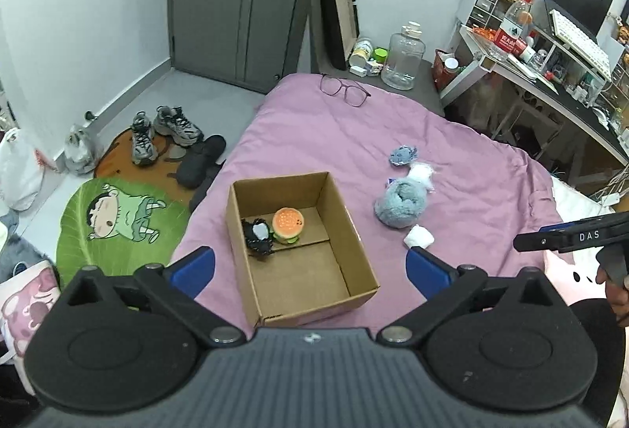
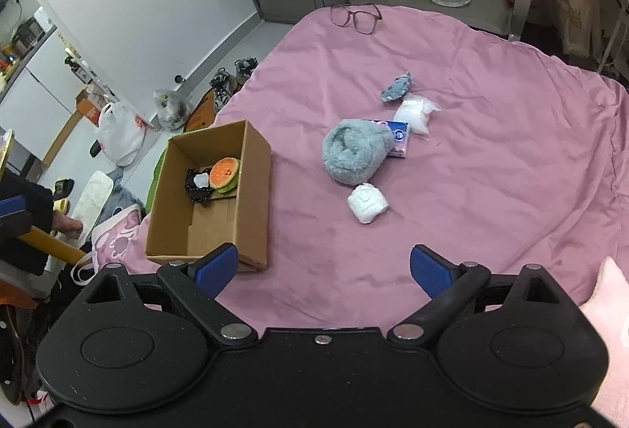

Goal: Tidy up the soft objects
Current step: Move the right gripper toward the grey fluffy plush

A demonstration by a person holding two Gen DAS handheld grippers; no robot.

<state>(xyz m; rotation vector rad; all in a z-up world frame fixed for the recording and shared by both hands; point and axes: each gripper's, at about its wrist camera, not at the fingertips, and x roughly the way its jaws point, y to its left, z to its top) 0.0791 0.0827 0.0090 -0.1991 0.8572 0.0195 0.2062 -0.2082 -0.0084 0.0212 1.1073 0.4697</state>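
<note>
An open cardboard box [image 1: 355,251] [image 2: 257,192] stands on the pink bed cover. A burger plush [image 1: 288,224] [image 2: 225,173] and a black-and-white plush [image 1: 257,235] [image 2: 198,186] lie inside it. To its right lie a fluffy grey-blue plush [image 1: 401,203] [image 2: 355,150], a white soft bundle [image 1: 418,236] [image 2: 367,207], a small blue plush [image 1: 401,155] [image 2: 397,87], a white fluffy bag [image 1: 421,174] [image 2: 414,113] and a tissue pack [image 2: 399,141]. My left gripper [image 1: 310,270] is open above the box's near end. My right gripper [image 2: 324,270] is open and empty over bare cover, short of the bundle.
Glasses [image 1: 345,89] [image 2: 355,17] lie at the bed's far edge. A clear jug [image 1: 403,56] and small bottles stand on the floor beyond. Shoes [image 1: 161,133] and mats lie left of the bed. A cluttered desk [image 1: 550,74] is at the right. A pink pillow [image 2: 605,306] is near right.
</note>
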